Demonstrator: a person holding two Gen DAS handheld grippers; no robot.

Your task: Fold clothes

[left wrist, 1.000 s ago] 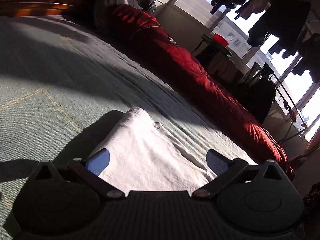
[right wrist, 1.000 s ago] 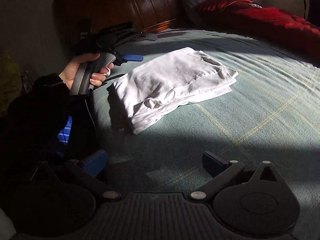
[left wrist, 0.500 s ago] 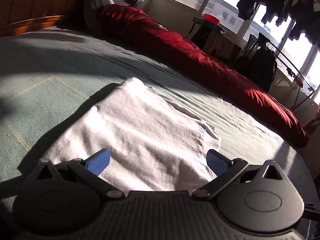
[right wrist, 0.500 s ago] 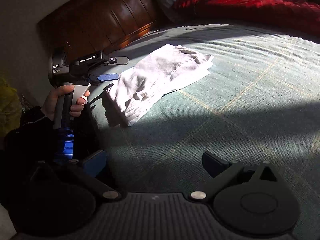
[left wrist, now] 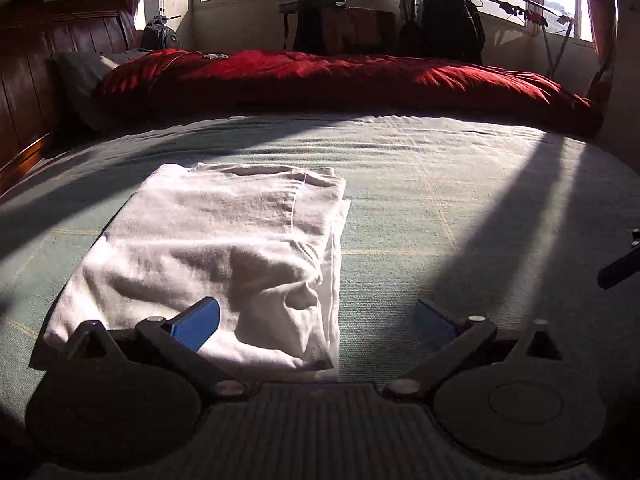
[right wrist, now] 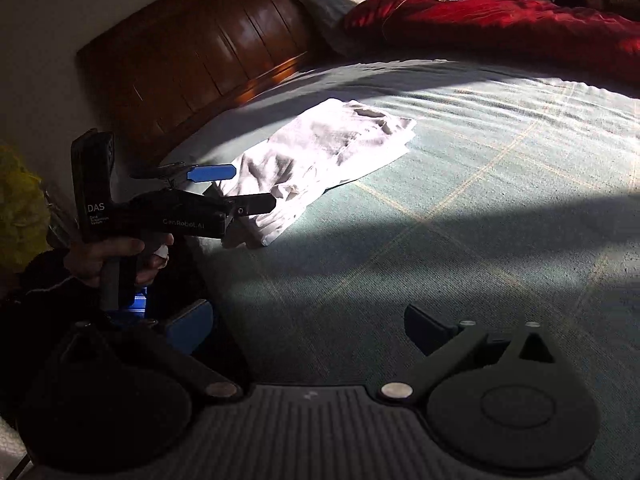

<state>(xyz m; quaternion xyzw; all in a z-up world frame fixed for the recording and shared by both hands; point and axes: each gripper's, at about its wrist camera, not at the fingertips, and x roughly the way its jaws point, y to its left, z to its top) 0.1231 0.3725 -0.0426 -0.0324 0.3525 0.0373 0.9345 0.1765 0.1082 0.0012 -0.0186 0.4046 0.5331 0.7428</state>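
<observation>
While the white garment [left wrist: 224,248] is already lying folded into a flat, layered rectangle on the green bedspread [left wrist: 460,208], both the left gripper [left wrist: 316,320] and right gripper [right wrist: 308,328] are hovering spread apart, gripping nothing.

Black tongs [right wrist: 224,188], blue pads [right wrist: 212,172], white "DAS" lettering; dark sleeve [right wrist: 44,292].
</observation>
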